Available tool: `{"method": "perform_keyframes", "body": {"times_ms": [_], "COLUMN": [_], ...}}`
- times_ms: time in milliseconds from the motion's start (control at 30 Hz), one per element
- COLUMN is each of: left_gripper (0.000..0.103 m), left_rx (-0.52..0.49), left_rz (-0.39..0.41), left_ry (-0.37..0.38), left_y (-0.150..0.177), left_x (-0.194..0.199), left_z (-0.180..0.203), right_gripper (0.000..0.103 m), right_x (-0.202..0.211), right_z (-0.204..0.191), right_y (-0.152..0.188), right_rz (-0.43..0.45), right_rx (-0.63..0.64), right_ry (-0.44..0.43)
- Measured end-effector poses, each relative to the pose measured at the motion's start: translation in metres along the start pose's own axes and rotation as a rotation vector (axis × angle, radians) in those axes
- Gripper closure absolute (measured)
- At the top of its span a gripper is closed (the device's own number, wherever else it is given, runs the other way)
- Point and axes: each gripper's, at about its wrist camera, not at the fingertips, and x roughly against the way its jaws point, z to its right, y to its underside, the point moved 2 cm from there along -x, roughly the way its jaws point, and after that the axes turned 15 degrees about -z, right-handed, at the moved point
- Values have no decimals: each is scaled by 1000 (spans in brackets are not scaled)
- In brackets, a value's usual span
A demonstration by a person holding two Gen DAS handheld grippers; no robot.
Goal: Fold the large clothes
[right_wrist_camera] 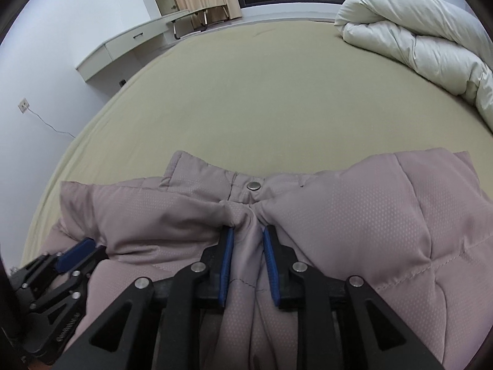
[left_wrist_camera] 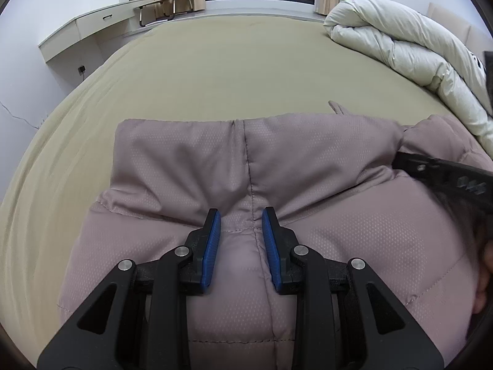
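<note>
The left gripper (left_wrist_camera: 241, 215) was clamped on a puffed fold of the mauve quilted jacket (left_wrist_camera: 185, 160), low in the frame's centre. The right gripper (right_wrist_camera: 248, 231) likewise pinched bunched fabric just below the jacket's snap button (right_wrist_camera: 253, 185). The jacket lay on the tan bed (left_wrist_camera: 215, 61), with a rolled white duvet (left_wrist_camera: 400, 40) at upper right.

Puffy mauve quilted jacket (left_wrist_camera: 308, 160), bunched and partly folded, metal snap (right_wrist_camera: 253, 186) showing, lying on the bed's near edge
</note>
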Motion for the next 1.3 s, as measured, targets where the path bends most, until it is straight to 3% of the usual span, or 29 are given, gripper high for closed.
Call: {"method": "perform_keyframes", "body": {"times_ms": [67,133,200,233,300,333,400,433,533,700,867,1033,1133,1167,1233,1300], "left_gripper": [76,76,76,76,76,76,75,75,75,75,74,74,74,74,74,74], "left_rx": [2,9,26,33,52,56,45,34,-20,13,24,28,-11,-26,-27,19], "left_rz": [0,8,28,32,31,32,35,42,75,63,46,21,66,110,142,102], "left_ry": [6,16,39,51,82,96,75,52,-1,105,107,137,72,1,-61,-23], "left_y": [0,1,5,5,7,8,13,14,22,23,19,15,29,37,47,52], "left_x": [0,2,7,9,15,20,34,41,57,43,26,32,61,73,81,68], "left_z": [0,-1,-3,-5,-8,-8,-2,3,18,8,8,-5,-10,-13,-20,-33], "right_gripper": [61,50,41,39,39,38,38,38,38,38,38,38,38,38,38,38], "right_x": [22,57,91,100,92,78,67,67,68,71,60,61,87,99,124,119], "right_z": [7,15,25,33,57,74,105,112,109,126,141,135,129,129,131,135], "right_y": [7,20,35,41,52,60,75,83,96,108,98,92,89,92,102,107], "right_rz": [15,95,191,221,183,129,131,154,192,229,208,171,159,199,287,255], "right_rx": [-47,-98,-100,-98,-119,-149,-199,-205,-161,-208,-229,-222,-224,-237,-262,-258], "right_ry": [-94,-126,-93,-26,146,169,42,18,80,38,4,37,62,61,83,143]}}
